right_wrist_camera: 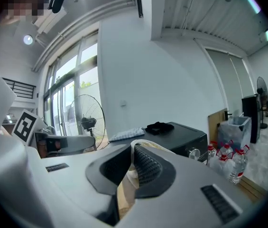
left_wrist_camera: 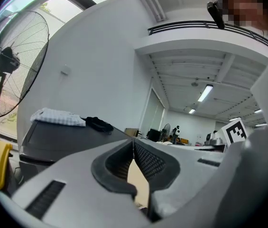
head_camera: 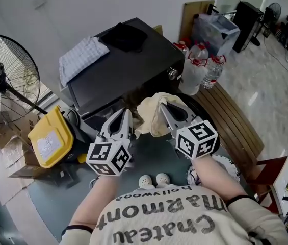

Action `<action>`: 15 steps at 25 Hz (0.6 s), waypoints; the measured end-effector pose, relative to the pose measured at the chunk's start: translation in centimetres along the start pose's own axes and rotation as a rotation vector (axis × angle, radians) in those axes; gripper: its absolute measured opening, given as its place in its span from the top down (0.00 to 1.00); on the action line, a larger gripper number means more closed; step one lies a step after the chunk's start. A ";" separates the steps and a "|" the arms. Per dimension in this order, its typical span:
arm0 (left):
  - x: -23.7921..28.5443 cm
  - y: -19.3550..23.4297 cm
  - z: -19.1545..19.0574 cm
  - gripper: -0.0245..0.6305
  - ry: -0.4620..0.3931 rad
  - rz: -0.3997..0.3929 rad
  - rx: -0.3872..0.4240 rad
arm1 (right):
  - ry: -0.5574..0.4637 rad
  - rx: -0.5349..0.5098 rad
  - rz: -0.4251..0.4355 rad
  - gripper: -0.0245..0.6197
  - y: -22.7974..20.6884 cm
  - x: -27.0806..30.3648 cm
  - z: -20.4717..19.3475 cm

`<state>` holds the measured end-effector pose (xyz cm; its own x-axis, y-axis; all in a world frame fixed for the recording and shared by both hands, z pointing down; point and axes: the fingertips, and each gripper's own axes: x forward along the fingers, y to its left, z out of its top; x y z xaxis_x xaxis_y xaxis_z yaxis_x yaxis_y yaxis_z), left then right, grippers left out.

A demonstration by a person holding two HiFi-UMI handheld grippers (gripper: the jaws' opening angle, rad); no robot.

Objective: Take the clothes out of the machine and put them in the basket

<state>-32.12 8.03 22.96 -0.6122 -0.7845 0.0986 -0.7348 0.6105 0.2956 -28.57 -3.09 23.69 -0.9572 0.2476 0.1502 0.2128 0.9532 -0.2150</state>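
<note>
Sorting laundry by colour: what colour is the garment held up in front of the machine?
The garment is cream; the head view shows it best.

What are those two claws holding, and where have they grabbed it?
One cream cloth, held by both: the right claw is shut on a bunched fold at its top, the left claw on its left edge.

Checked cloth (head_camera: 81,57), black garment (head_camera: 126,36) atop machine (head_camera: 133,70)
</note>
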 end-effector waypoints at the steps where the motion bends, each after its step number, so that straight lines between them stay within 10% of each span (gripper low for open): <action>1: -0.2 -0.1 0.3 0.94 -0.006 -0.002 0.001 | -0.009 -0.002 -0.004 0.90 0.2 -0.2 0.4; 15: -2.4 -1.4 2.5 0.94 -0.075 -0.102 0.032 | -0.126 -0.007 -0.098 0.90 2.5 -3.4 3.7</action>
<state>-30.34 9.37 19.92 -0.5531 -0.8331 -0.0025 -0.8025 0.5320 0.2701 -25.55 -2.20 19.10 -0.9903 0.1302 0.0481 0.1182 0.9729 -0.1986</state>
